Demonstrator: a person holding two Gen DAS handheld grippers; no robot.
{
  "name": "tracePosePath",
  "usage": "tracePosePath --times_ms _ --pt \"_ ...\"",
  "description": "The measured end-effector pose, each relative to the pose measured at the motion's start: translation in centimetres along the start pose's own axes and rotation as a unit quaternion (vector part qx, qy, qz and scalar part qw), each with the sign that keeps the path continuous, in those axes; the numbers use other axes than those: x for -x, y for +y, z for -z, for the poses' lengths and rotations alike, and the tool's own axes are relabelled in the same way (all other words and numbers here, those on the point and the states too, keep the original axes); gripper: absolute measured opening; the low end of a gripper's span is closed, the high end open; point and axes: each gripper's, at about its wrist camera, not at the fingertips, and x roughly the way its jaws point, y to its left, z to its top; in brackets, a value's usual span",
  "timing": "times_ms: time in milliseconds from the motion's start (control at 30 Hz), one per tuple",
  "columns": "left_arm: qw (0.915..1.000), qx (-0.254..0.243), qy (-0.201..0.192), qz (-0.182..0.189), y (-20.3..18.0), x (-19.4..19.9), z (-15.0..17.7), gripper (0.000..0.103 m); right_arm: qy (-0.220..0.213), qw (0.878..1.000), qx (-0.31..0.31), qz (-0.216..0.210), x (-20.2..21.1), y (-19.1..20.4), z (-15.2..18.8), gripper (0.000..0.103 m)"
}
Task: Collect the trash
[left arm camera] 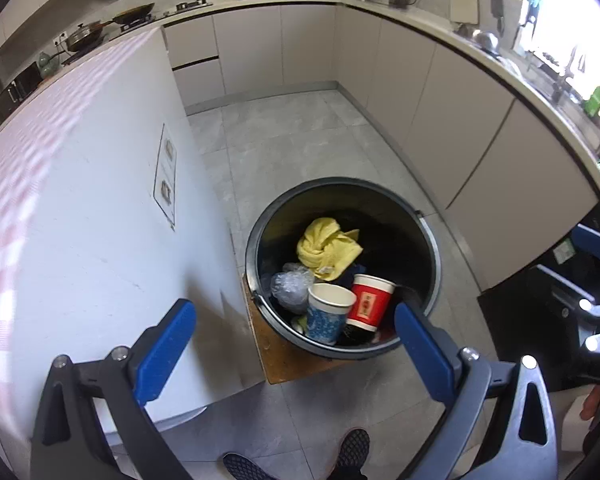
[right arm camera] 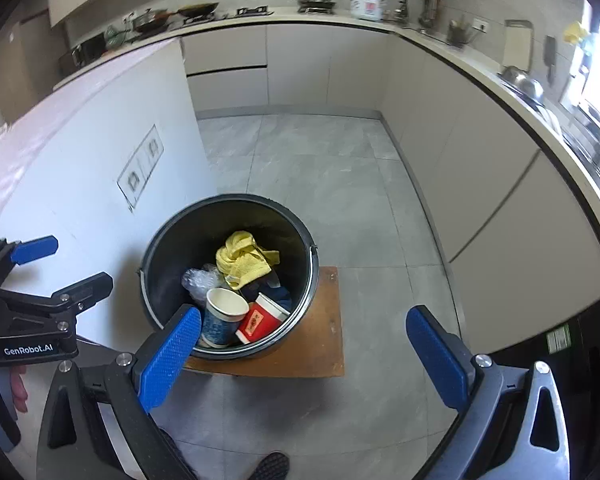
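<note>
- Looking down from both wrist views, a black bucket (left arm camera: 342, 200) is seen on a low wooden board (right arm camera: 324, 344) on the grey tiled floor, just beside the white side of a kitchen island (left arm camera: 100, 200)
- The trash is found inside the bucket: a crumpled yellow cloth (left arm camera: 326, 250), a clear plastic wrap (left arm camera: 290, 286), a blue paper cup (left arm camera: 328, 312) and a red paper cup (left arm camera: 370, 300), the two cups leaning against each other near the front wall
- The left gripper (left arm camera: 296, 344) is held above the front rim with its jaws spread wide, and nothing is between the blue pads
- The right gripper (right arm camera: 304, 352) is also released and empty, and it hangs over the board and the near rim
- No loose trash is visible on the floor in these views, so the collecting is judged to be nearly finished or finished
- If more trash is to be added, the gripper should be brought over the middle of the bucket before it is released, so that nothing falls on the board
- The rim should not be pushed, because the bucket stands near the edge of the board and could be tipped
- The person's shoe (left arm camera: 352, 452) is near, so steps should be made with care
</note>
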Motion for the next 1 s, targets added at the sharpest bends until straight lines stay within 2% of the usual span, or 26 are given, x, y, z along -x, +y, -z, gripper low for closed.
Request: tracePosePath --times_ms 267,533,733,1000 --pt "0.9988 -0.039 -0.030 -0.005 0.3 6.5 -0.2 0.100 -0.035 0.998 -0.025 0.034 7.8 1.9 -0.5 0.103" --pt "0.9983 -0.022 -0.054 0.005 2.6 12.7 0.0 0.100 -0.070 0.996 -0.034 0.034 16.3 4.2 0.2 0.103" --pt "0.9959 -0.015 -0.088 0.014 3.4 17.6 -0.1 0.100 -0.089 0.995 -0.041 0.029 20.3 5.8 0.4 0.103" --pt "0.9907 -0.021 -0.130 0.032 4.0 22.0 1.2 0.100 -0.110 0.991 -0.049 0.060 25.0 7.2 1.5 0.103"
